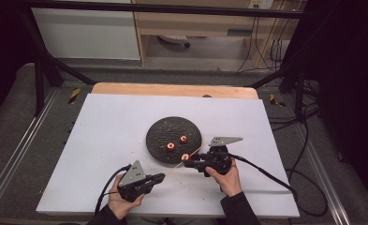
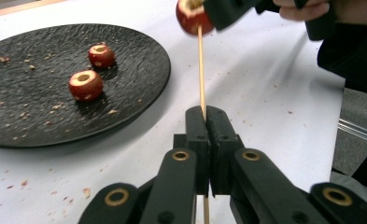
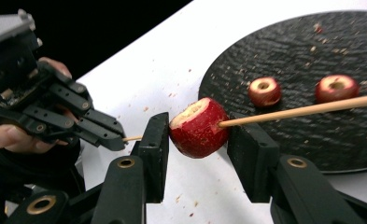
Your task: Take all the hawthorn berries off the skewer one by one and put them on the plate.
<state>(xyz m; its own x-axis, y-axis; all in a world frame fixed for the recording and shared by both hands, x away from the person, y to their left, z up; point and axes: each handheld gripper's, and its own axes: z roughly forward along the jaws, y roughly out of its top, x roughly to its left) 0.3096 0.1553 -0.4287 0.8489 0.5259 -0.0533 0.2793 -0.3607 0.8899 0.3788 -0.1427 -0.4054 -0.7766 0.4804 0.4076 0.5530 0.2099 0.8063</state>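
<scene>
Here my left gripper [image 2: 204,116] clamps its jaws on the skewer [image 2: 201,70], whose long axis runs straight to my right gripper [image 3: 197,135], gripping the speared red fruit [image 3: 199,127] above the surface [image 1: 106,136], beside the plate [image 1: 163,129].

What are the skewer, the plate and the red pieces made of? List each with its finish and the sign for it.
Skewer: likely bamboo or wood; pale tan, matt, thin and straight.
Plate: black, rough and pebbled, with a dull sheen; probably stoneware or slate-look ceramic.
Red pieces: fruit, seemingly cored; glossy red skin, pale crumbly flesh at the hollow, crumbs scattered around.
</scene>
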